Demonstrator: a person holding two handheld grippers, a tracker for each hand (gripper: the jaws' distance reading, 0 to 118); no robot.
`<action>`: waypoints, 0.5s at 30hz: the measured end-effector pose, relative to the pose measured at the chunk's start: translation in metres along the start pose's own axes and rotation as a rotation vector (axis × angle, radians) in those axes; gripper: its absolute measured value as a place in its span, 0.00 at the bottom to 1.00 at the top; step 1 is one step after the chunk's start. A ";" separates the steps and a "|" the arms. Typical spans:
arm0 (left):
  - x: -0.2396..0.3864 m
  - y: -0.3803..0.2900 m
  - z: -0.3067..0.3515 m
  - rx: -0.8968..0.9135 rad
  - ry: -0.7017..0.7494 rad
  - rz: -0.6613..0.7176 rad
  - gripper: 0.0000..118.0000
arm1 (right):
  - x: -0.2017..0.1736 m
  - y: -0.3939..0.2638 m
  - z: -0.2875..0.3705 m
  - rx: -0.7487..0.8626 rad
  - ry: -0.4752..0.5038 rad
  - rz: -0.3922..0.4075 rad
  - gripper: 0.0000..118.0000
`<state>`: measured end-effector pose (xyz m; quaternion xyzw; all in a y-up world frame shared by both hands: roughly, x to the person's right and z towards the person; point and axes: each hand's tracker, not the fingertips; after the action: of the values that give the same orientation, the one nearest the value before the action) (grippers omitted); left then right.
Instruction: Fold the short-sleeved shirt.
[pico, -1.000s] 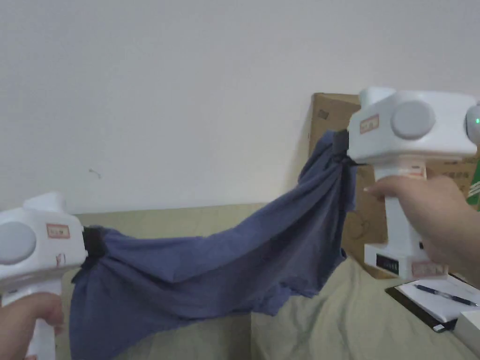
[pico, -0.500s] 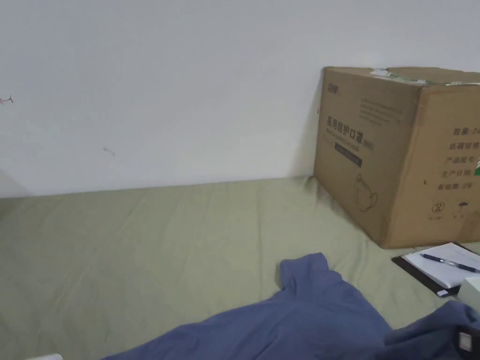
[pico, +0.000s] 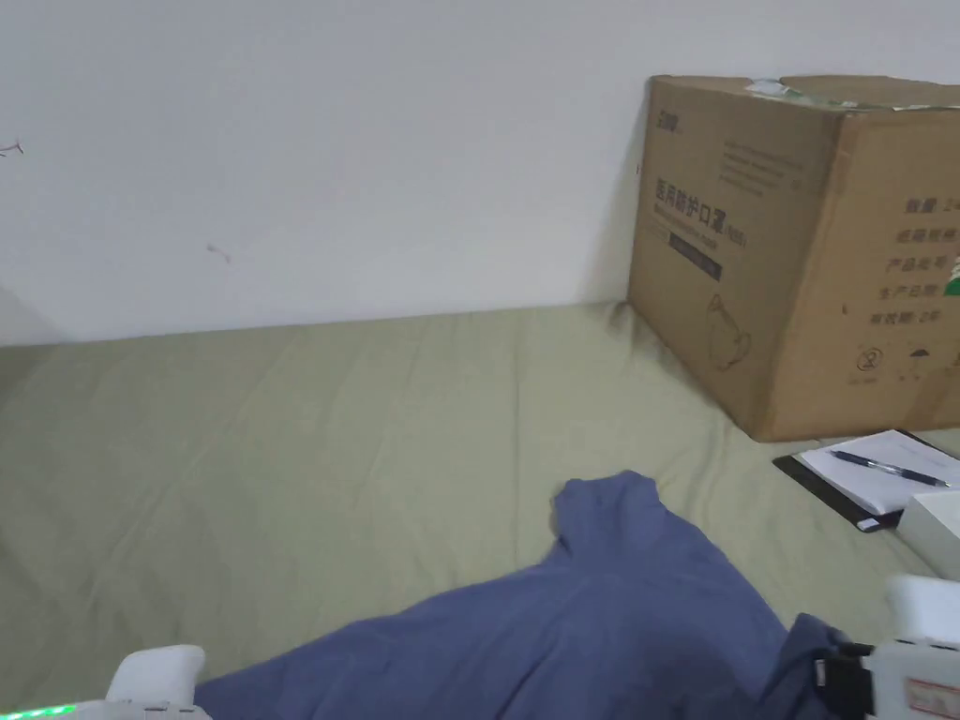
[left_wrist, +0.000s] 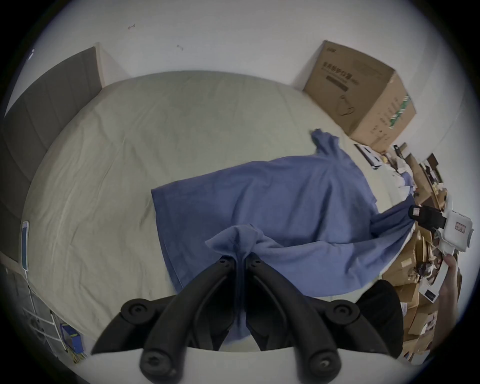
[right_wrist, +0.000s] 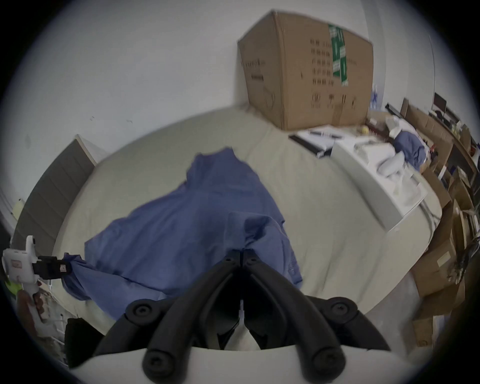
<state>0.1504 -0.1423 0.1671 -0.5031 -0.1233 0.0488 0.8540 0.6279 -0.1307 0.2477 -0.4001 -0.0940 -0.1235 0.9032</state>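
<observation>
The bed (pico: 281, 450) stood against a white wall, carrying a closed cardboard box (pico: 797, 253); its contents could not be seen. One second earlier the shirt (pico: 581, 637) hung raised; it now lay on the bed near the box. The left tongs (left_wrist: 240, 259) and right tongs (right_wrist: 242, 253) each clamped a bunched edge of it.

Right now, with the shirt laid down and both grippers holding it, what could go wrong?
1. The blue short-sleeved shirt lies wrinkled on the bed sheet, one sleeve bunched; folding now may lock in creases.
2. The left gripper and right gripper pinch small bunches of cloth; a hard pull might slip them free.
3. The clipboard with its pen and the cardboard box sit close; a wide sweep could hit them.
</observation>
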 end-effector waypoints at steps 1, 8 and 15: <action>-0.003 0.002 -0.005 -0.009 0.000 0.011 0.07 | 0.001 0.002 -0.010 -0.035 -0.005 -0.018 0.00; -0.015 -0.003 -0.006 -0.005 -0.039 0.096 0.99 | -0.001 0.003 -0.014 0.016 0.039 -0.025 0.99; -0.016 0.002 0.063 0.221 -0.048 0.132 0.99 | -0.021 0.013 0.039 0.158 0.091 -0.013 0.99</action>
<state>0.1184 -0.0910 0.1917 -0.4114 -0.1044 0.1304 0.8960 0.6093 -0.0903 0.2590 -0.3212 -0.0649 -0.1397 0.9344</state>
